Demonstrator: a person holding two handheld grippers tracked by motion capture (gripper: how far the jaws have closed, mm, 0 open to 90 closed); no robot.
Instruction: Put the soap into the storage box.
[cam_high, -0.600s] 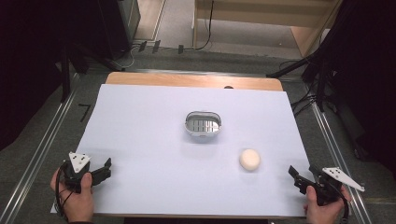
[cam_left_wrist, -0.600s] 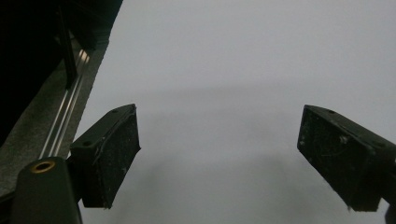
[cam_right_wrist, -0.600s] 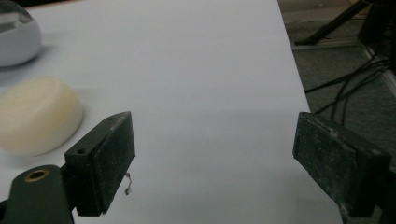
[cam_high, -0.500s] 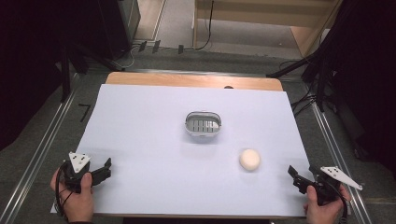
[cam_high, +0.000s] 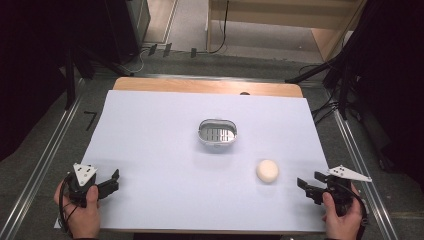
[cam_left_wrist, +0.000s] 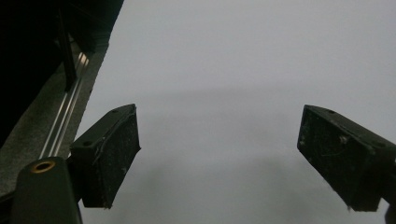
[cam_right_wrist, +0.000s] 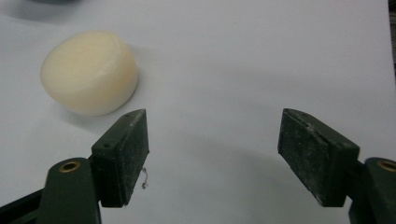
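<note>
A cream-coloured round puck (cam_high: 267, 171) lies on the white sheet (cam_high: 160, 150) at the right front. In the right gripper view the puck (cam_right_wrist: 89, 71) sits ahead and to the left of the jaws, apart from them. My right gripper (cam_high: 307, 184) rests near the table's right front corner, open, and in its own view the right gripper (cam_right_wrist: 215, 149) has only white sheet between its jaws. My left gripper (cam_high: 114, 181) is held at the left front corner, also open. The left gripper (cam_left_wrist: 219, 158) looks along its jaws at bare sheet.
A small oval metal tin (cam_high: 217, 132) stands near the middle of the sheet, behind and left of the puck. A wooden table edge (cam_high: 200, 86) shows at the back. Metal rails (cam_high: 45, 165) run along both sides.
</note>
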